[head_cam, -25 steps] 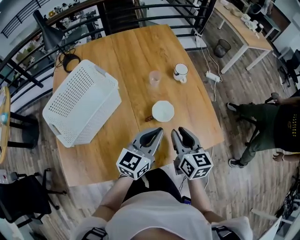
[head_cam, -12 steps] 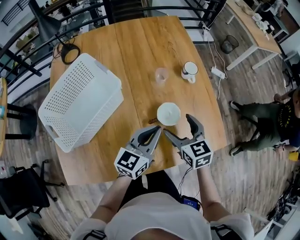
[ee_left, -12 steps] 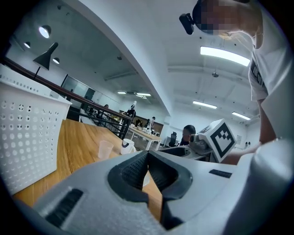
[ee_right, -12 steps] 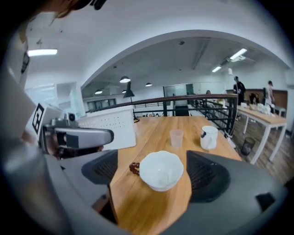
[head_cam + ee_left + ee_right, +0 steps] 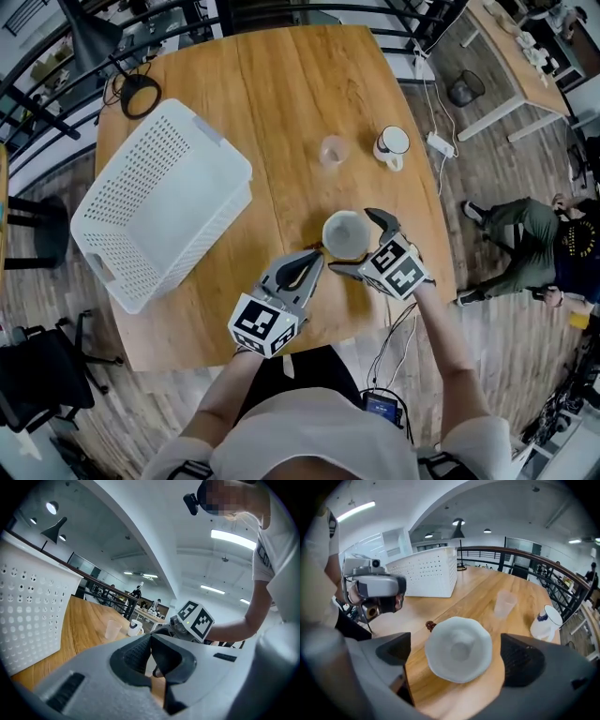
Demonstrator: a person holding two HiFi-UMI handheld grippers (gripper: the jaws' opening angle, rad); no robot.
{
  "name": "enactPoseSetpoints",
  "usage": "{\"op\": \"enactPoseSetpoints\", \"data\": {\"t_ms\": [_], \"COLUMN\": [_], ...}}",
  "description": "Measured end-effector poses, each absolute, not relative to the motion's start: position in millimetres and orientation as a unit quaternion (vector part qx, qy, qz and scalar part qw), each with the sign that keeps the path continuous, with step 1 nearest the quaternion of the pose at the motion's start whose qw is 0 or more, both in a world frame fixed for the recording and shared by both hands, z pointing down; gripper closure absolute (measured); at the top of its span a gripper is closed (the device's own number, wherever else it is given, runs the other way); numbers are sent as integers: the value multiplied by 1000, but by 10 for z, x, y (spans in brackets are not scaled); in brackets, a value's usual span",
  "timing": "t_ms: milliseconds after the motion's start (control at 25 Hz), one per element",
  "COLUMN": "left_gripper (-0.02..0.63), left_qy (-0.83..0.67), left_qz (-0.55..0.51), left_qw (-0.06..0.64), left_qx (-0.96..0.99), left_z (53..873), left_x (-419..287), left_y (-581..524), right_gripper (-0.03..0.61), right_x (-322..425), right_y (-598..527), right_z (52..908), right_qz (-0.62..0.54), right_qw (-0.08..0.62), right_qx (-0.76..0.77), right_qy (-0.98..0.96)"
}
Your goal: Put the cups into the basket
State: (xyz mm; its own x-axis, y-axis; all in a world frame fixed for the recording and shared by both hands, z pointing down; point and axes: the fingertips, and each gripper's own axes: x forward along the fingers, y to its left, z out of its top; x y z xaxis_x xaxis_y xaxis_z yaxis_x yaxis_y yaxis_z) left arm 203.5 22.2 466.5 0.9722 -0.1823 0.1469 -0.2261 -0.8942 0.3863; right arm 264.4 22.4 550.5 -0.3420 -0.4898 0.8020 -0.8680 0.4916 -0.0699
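The white wavy-rimmed cup [image 5: 345, 234] stands upright on the wooden tabletop [image 5: 281, 94], to the right of the white perforated plastic basket [image 5: 159, 202] and well apart from it. The right hand-held gripper [image 5: 361, 246] has dropped over the cup and its jaws have just been opening. They now flank the cup at full spread without pressing on it. The grasp is prepared, not made. The left hand-held gripper [image 5: 305, 265], also right of the basket, has its jaws together and holds nothing.
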Motion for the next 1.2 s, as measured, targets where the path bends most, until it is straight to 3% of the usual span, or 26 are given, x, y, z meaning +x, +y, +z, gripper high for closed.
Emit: {"op": "enactPoseSetpoints", "data": {"t_ms": [520, 1200], "left_gripper": [604, 604], "left_qy": [-109, -109], "left_qz": [44, 41], "left_qw": [229, 236], "left_qx": [966, 965], "left_z": [4716, 4742], "left_x": [2011, 1963], "left_y": [127, 120], "right_gripper": [17, 17], "right_x": [2591, 2545], "right_y": [113, 84], "right_z": [5795, 5899], "right_qz": [251, 230], "right_qw": [490, 493], "right_qx": [343, 339], "right_qy": [-761, -768]}}
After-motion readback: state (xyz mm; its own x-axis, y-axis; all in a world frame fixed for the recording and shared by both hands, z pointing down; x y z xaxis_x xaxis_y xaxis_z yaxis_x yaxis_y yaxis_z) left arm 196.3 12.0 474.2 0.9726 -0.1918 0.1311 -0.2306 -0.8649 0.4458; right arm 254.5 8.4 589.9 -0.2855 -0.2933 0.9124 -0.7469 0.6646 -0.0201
